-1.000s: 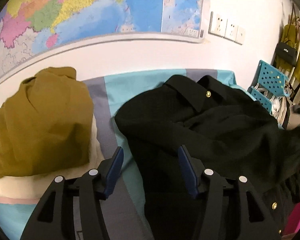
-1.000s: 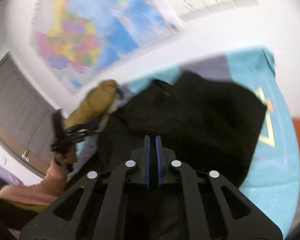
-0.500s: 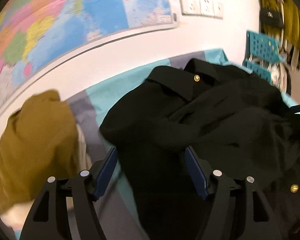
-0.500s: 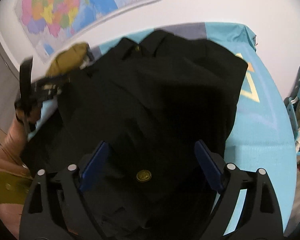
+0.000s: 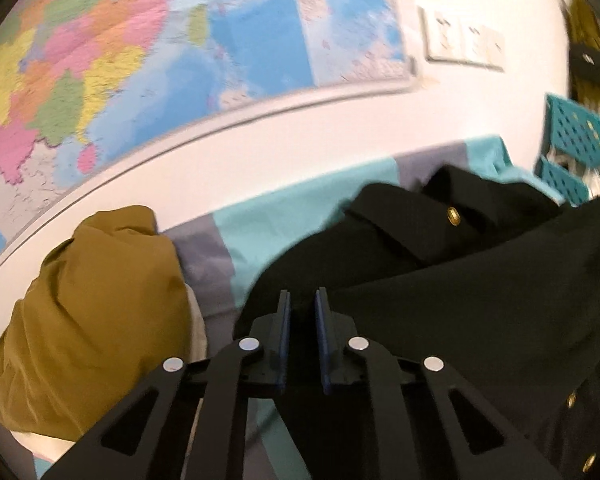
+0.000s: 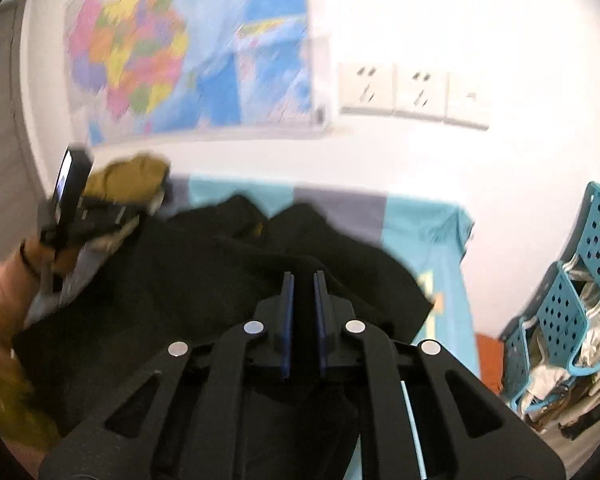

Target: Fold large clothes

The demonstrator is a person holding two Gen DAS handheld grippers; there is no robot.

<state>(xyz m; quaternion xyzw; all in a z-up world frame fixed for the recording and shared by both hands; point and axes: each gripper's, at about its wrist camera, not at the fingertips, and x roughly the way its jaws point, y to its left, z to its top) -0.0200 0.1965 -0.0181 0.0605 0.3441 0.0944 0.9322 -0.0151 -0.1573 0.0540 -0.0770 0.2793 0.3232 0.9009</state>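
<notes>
My left gripper (image 5: 302,304) and right gripper (image 6: 303,286) are both closing, each pinching a fold of the black coat (image 5: 440,292) between its pads. The coat lies rumpled on the teal sheet (image 5: 284,216), right of the mustard garment (image 5: 88,312). I judge it thick, soft and weighty, prone to sagging, so hem or shoulder edges are the best holds.

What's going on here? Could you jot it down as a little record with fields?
Surface: teal and grey sheet
Being folded: black garment with gold buttons
Left gripper: jaws closing on black cloth
Right gripper: jaws closing on black cloth
Beside it: mustard garment, bundled
Wall: coloured map, sockets
Far side: teal baskets
</notes>
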